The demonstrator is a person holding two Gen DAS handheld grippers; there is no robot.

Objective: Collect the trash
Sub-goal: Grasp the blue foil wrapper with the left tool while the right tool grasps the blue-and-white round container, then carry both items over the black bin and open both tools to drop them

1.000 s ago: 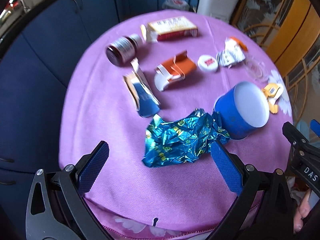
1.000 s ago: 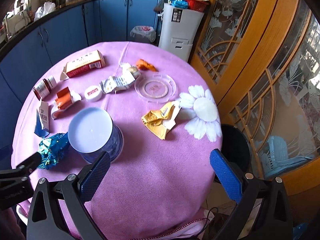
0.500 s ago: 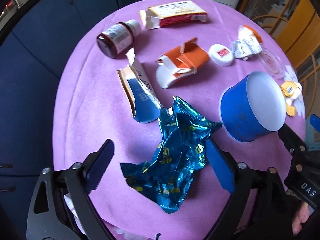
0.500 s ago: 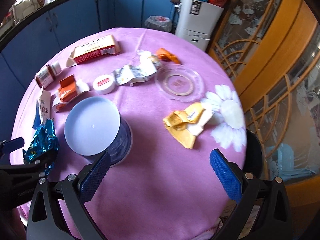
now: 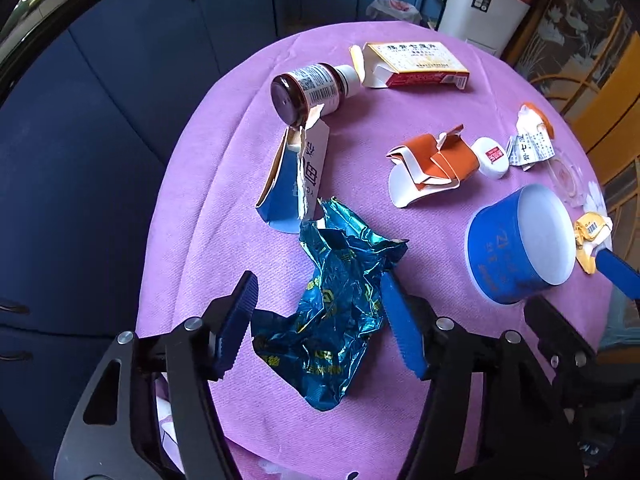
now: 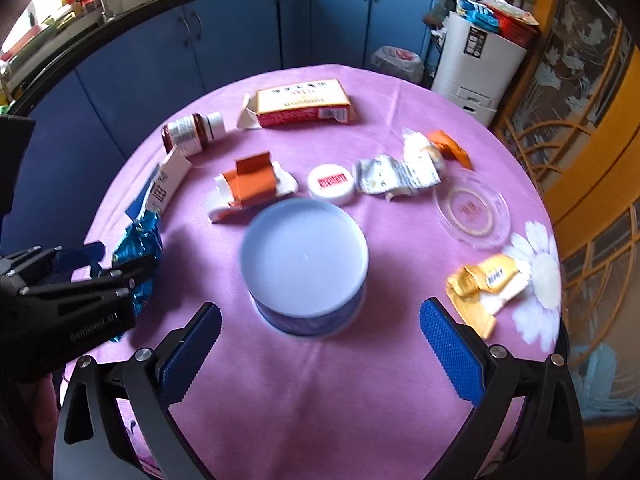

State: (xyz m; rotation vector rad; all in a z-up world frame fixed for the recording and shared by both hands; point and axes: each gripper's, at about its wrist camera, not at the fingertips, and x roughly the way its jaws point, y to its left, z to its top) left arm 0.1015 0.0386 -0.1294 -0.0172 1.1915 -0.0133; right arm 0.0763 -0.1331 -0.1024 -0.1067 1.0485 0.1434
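A crumpled blue foil wrapper [image 5: 340,300] lies on the purple tablecloth [image 5: 224,184] between the blue pads of my left gripper [image 5: 320,328]. The jaws stand around it, narrowed but not pinching it. The wrapper also shows in the right wrist view [image 6: 138,248], with the left gripper [image 6: 96,264] over it. My right gripper [image 6: 320,348] is open and empty just in front of a blue round tub [image 6: 304,264] with a white top, which also shows in the left wrist view [image 5: 520,248].
More litter lies on the table: a torn blue-white carton [image 5: 296,176], a brown bottle [image 5: 308,92], a red-yellow box [image 5: 416,64], an orange-white carton [image 5: 432,168], a white lid [image 5: 493,157], crumpled paper [image 6: 396,176], a yellow wrapper [image 6: 484,284] and a glass ashtray [image 6: 472,212].
My left gripper has moved forward over the blue wrapper and its jaws have narrowed around it. The right gripper has moved toward the blue tub.
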